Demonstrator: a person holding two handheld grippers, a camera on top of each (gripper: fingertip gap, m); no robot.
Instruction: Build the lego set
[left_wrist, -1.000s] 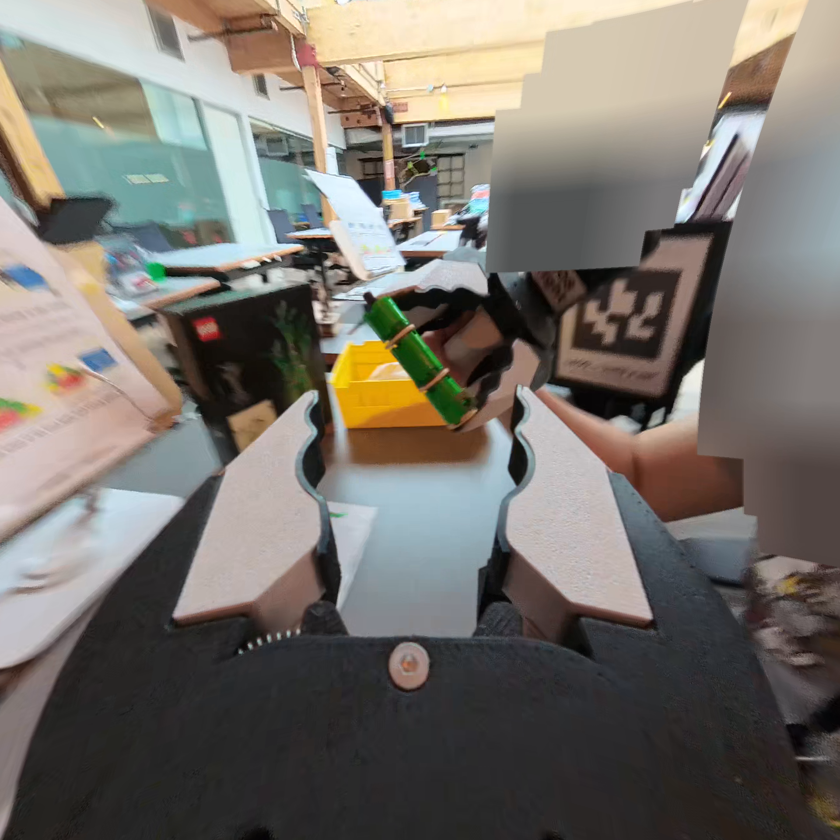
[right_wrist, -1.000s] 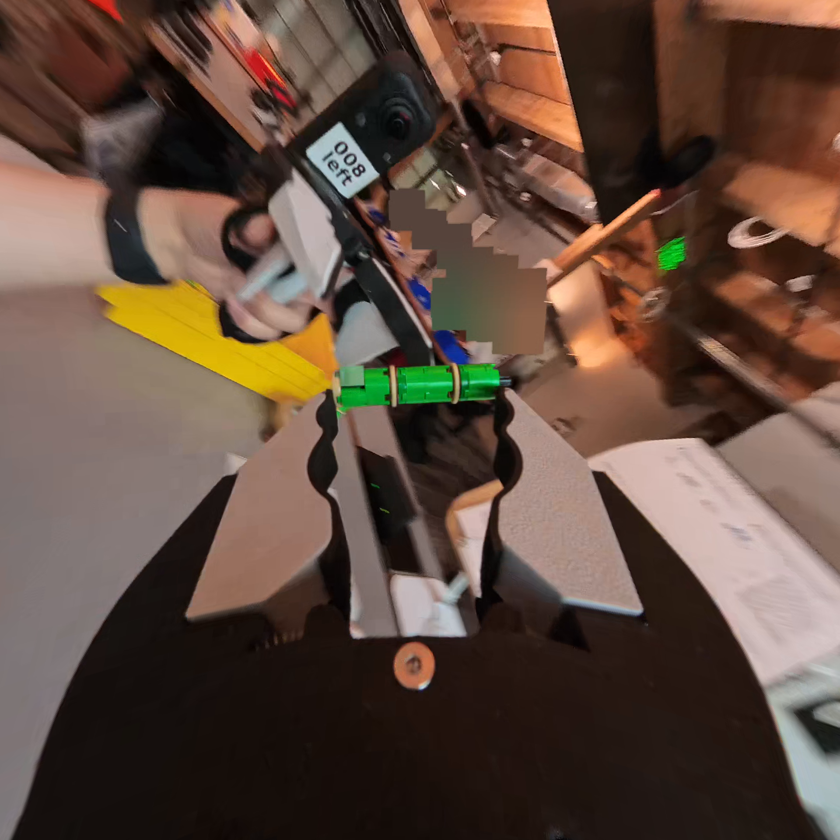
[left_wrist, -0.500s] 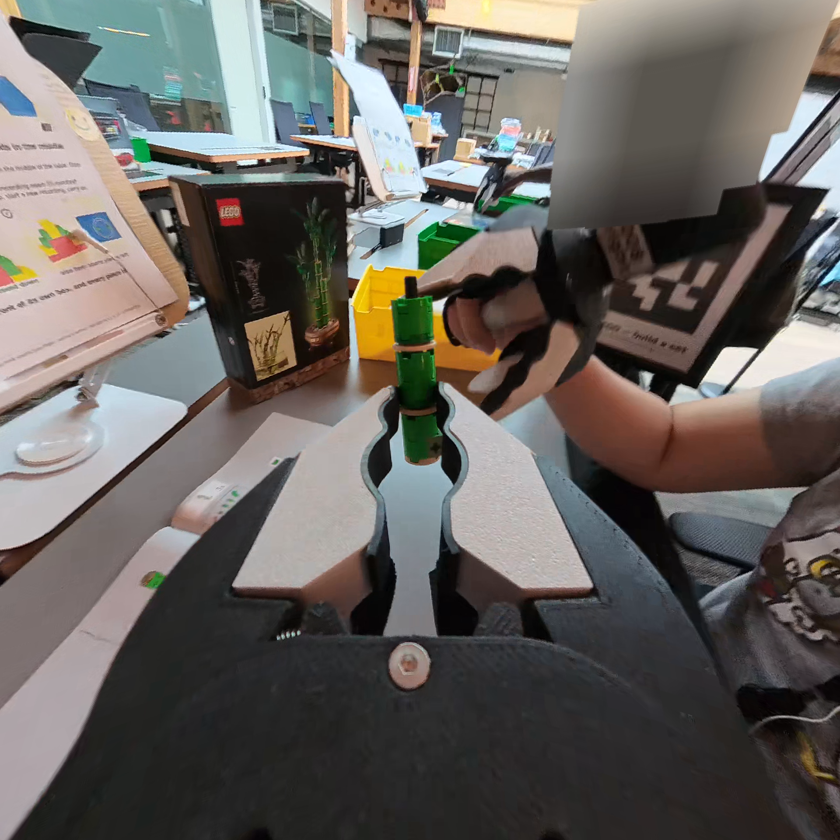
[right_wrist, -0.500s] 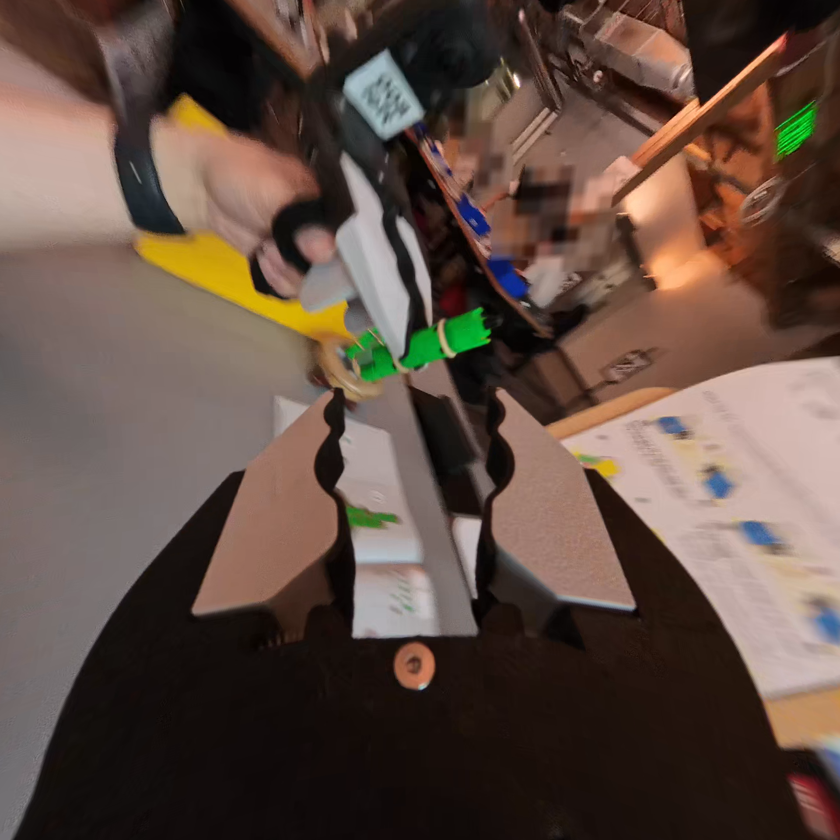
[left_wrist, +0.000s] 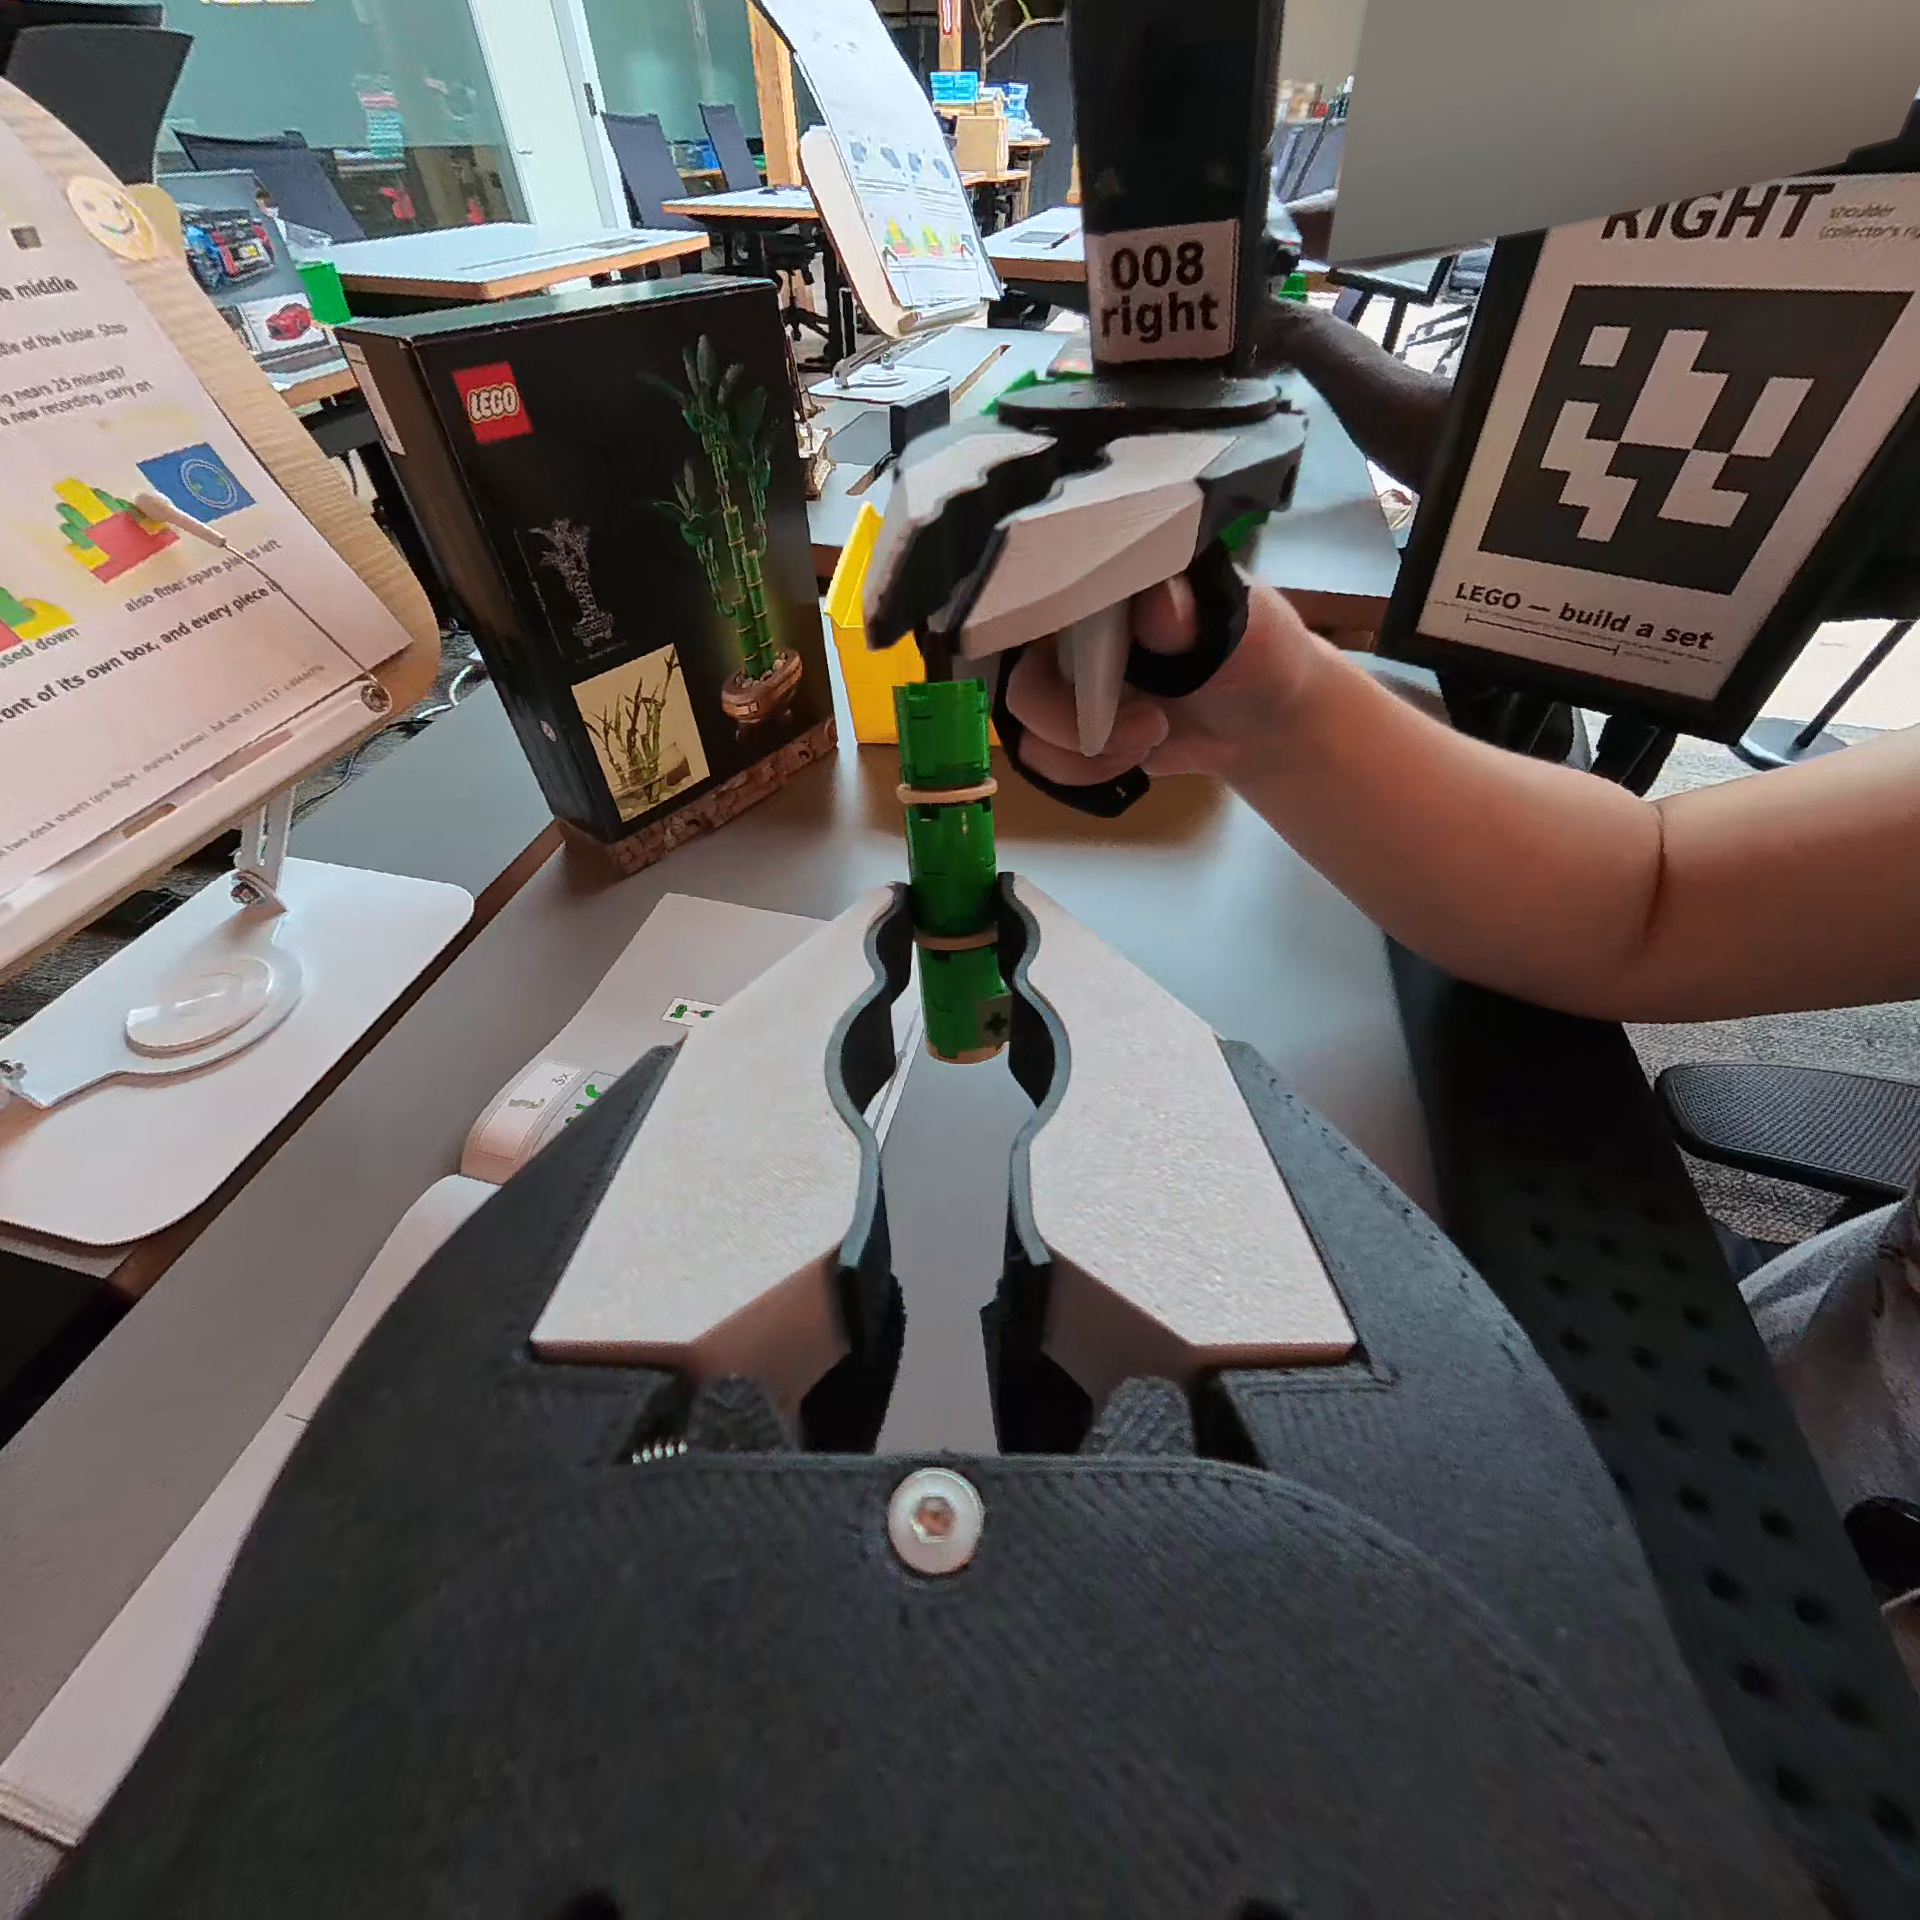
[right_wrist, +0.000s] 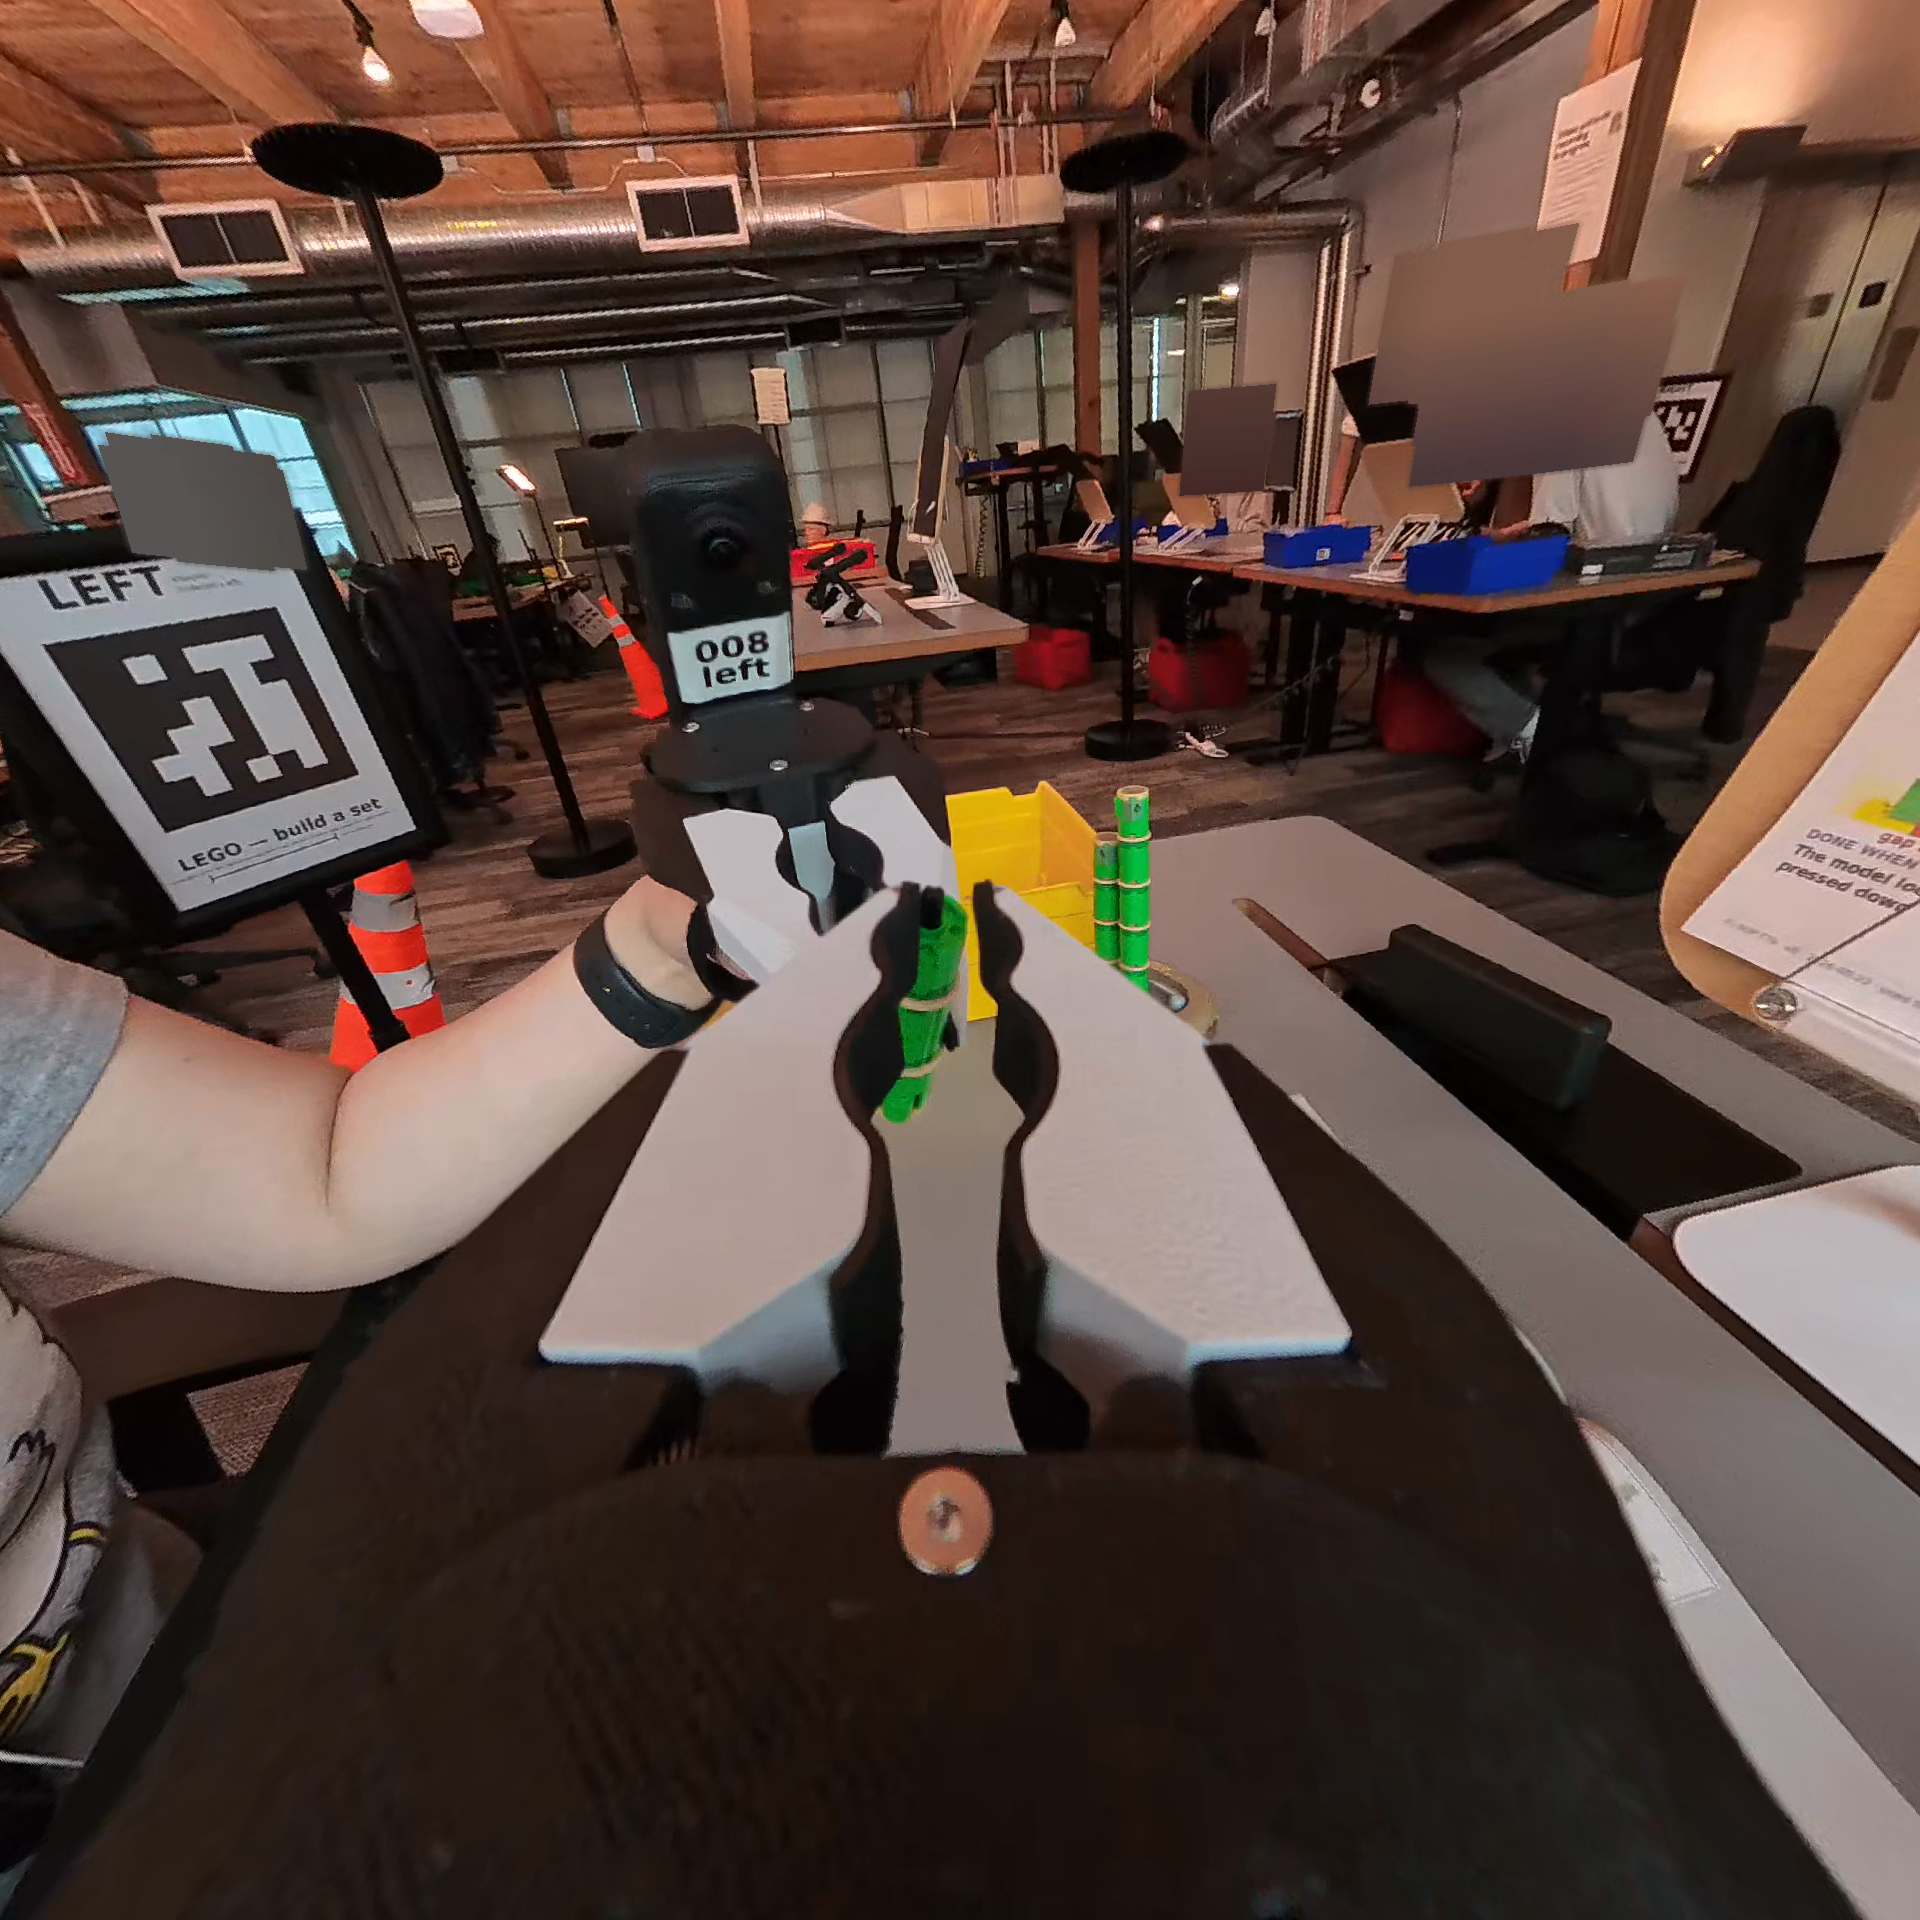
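On the left of the left wrist view, a black set box (left_wrist: 613, 561) is stood upright on the counter (left_wrist: 1195, 914). A green bamboo stalk (left_wrist: 951, 883) is held upright in the narrowed left claw (left_wrist: 951, 935) by its lower part. Its top is pinched by the right claw (left_wrist: 914, 623). Behind it a yellow bin (left_wrist: 862, 665) is seen, its contents hidden. In the right wrist view, two more green stalks (right_wrist: 1127, 894) are stood beside that bin.

Count: 2 grippers, left gripper (left_wrist: 951, 904) and right gripper (right_wrist: 948, 914). 1 green stalk (left_wrist: 948, 862) between them; 2 more stalks (right_wrist: 1127, 899) standing beyond right gripper. 1 yellow bin (right_wrist: 1013, 852), 1 set box (left_wrist: 623, 582).
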